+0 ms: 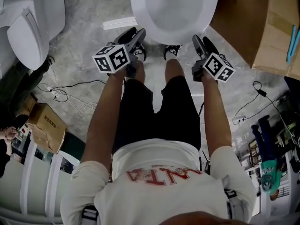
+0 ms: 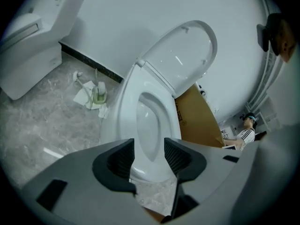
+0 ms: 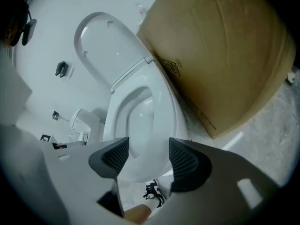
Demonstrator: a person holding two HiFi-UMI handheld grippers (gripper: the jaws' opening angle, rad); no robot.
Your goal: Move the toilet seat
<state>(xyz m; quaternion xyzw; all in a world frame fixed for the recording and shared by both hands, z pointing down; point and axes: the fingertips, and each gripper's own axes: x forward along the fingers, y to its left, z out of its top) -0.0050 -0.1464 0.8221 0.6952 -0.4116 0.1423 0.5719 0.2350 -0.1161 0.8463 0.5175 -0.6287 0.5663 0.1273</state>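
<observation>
From the head view, a person stands on a grey floor (image 1: 84,55) right in front of a white toilet (image 1: 187,29). The toilet seat (image 1: 142,11) lies flat on the bowl. The left gripper (image 1: 136,35) is just by the near left edge of the bowl, and the right gripper (image 1: 202,43) is just by the near right edge. I cannot tell here if they touch it. A big brown box (image 1: 239,27) stands beside the toilet, and another toilet (image 1: 28,27) stands far off to the left. In the left gripper view, the two dark jaws are spread apart with nothing pinched. The front of the seat (image 2: 125,109) shows in the gap, a bit past the jaws. The lid (image 2: 185,50) stands up against the wall. In the right gripper view, the jaws are spread apart too and pinch nothing. The seat (image 3: 164,111) is down, the lid (image 3: 101,43) is up, and a shoe (image 3: 153,192) shows below.
</observation>
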